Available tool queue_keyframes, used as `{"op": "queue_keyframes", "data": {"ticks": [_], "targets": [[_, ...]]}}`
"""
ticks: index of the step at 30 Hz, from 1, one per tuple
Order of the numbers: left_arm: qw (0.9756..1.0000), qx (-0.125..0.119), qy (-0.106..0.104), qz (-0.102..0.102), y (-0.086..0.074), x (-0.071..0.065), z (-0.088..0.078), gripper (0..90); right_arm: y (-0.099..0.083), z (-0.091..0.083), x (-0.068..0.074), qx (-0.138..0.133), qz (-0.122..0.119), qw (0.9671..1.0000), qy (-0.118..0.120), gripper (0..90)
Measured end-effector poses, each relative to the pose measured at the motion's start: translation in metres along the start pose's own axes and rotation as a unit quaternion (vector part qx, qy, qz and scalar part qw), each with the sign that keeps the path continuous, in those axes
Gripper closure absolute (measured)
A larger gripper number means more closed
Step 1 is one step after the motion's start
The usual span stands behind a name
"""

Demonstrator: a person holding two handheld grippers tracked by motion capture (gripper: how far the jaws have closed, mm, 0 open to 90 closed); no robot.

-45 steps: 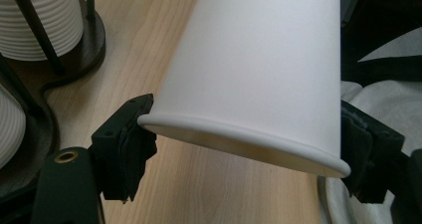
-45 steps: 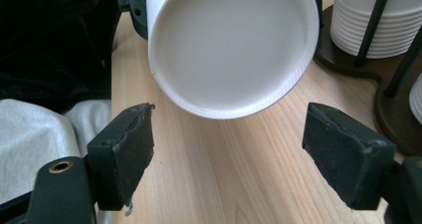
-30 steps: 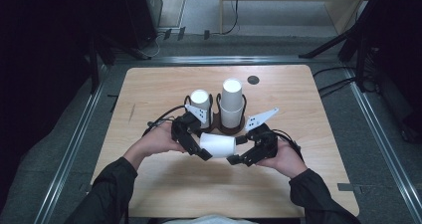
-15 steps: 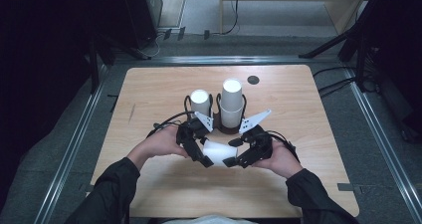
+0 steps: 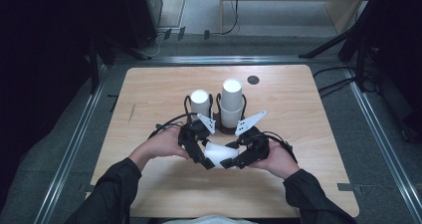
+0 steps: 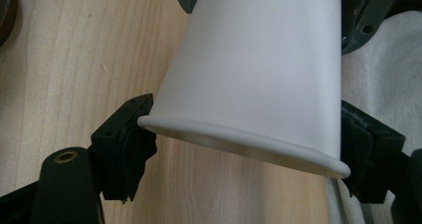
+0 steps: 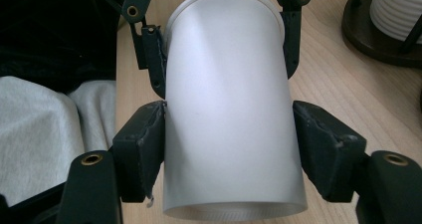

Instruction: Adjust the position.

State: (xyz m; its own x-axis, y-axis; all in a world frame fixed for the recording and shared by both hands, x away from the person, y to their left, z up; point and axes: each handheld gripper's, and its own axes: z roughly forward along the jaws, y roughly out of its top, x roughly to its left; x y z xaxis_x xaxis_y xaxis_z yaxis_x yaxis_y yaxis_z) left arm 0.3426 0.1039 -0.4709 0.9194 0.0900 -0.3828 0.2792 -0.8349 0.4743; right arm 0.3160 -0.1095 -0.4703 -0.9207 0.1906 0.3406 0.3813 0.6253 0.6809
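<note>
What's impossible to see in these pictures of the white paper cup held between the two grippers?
- High view: the white paper cup is mostly covered by the left gripper and right gripper.
- Left gripper view: the cup's inside faces away and its far end is cut off by the top edge.
- Right gripper view: the frame's bottom crops the near end.

Legible text, labels, brands, numbers, signs: none readable on any item or surface in view.
</note>
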Motion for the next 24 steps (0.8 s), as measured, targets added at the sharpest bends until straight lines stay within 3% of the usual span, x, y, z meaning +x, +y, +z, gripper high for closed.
{"op": "queue_keyframes", "data": {"ticks": [5,11,16,20,24], "targets": [[0.9999,-0.016,0.005,-0.004,-0.002,-0.001,0.0,17.0,0.001,-0.001,0.001,0.0,-0.002,1.0,-0.004,32.2],[0.9986,-0.049,0.015,-0.016,-0.001,0.0,-0.004,2.4,0.001,-0.005,0.0,-0.01,-0.002,0.9999,-0.003,32.1],[0.9971,-0.07,0.024,-0.018,-0.003,0.0,-0.009,1.8,0.0,-0.01,-0.001,-0.022,0.003,0.9997,-0.004,32.1],[0.9953,-0.089,0.034,-0.019,-0.005,-0.001,-0.014,1.8,0.001,-0.015,-0.002,-0.035,0.005,0.9993,-0.012,32.0],[0.9918,-0.12,0.019,-0.04,-0.009,-0.001,-0.018,1.8,0.001,-0.021,-0.004,-0.054,0.005,0.9984,-0.012,32.0]]}}
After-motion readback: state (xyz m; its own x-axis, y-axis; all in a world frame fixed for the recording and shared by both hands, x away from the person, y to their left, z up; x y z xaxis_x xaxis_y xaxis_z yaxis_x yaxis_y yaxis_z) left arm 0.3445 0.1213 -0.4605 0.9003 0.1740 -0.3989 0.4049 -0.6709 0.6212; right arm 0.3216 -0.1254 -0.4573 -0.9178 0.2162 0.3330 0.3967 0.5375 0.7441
